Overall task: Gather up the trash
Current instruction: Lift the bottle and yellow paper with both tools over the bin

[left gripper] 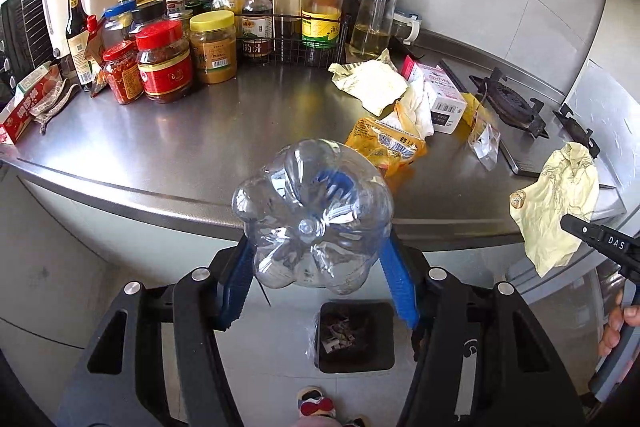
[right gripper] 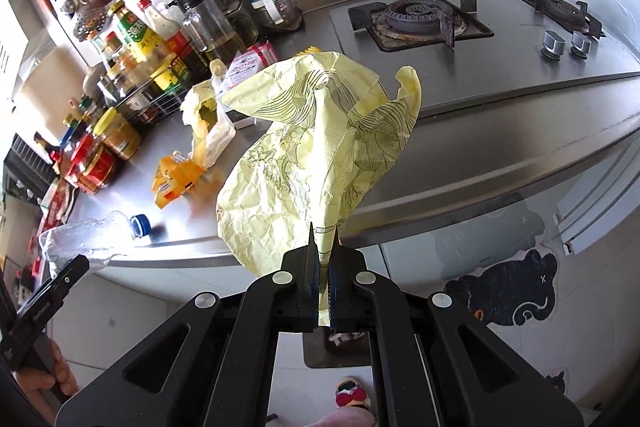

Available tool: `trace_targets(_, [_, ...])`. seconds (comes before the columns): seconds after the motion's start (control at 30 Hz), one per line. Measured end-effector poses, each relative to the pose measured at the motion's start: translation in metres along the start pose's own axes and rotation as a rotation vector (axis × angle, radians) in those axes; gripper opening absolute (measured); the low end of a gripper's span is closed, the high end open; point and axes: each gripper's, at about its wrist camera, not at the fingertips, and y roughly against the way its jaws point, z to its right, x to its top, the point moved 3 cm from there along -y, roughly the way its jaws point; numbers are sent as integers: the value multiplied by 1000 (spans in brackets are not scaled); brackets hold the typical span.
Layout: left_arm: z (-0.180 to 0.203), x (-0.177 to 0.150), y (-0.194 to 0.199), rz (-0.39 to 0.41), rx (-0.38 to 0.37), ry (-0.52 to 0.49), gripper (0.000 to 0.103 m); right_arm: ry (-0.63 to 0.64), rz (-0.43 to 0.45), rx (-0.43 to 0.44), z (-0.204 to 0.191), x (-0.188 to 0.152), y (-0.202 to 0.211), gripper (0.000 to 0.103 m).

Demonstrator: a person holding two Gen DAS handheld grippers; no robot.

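Note:
My left gripper (left gripper: 318, 239) is shut on a clear, empty plastic bottle (left gripper: 312, 219), whose base faces the camera; the blue pads (left gripper: 400, 283) press on its sides. It hangs at the steel counter's front edge, above a black bin (left gripper: 354, 337) on the floor. In the right wrist view the bottle (right gripper: 92, 235) shows its blue cap. My right gripper (right gripper: 324, 231) is shut on a crumpled pale-yellow paper wrapper (right gripper: 304, 147), held up in front of the counter. The same wrapper (left gripper: 556, 199) shows at the right of the left wrist view.
More litter lies on the counter (left gripper: 200, 147): an orange snack bag (left gripper: 384, 143), a yellow wrapper (left gripper: 372, 83), a white and pink carton (left gripper: 440, 95) and a small clear bag (left gripper: 486, 139). Sauce jars and bottles (left gripper: 164, 63) crowd the back left. A gas hob (right gripper: 416, 19) lies to the right.

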Motion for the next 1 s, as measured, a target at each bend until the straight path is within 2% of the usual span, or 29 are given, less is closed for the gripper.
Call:
trace_targets(0.23, [18,-23,34,11,-39,-42,55,26,-17,38,-9,-26,15,5])
trace_targets(0.43, [33,-60,36,-46,-88,-64,55,27,-77,26,0,-60,10,5])
trace_targets(0.7, [45,-128,-8,-195,-129,-59,55,18,-207,0,17,-112,-31,5])
trace_targets(1.0, [55,-196,-90,-343,-141,-47,55,11,-377,-54,35,-165,-121,5])
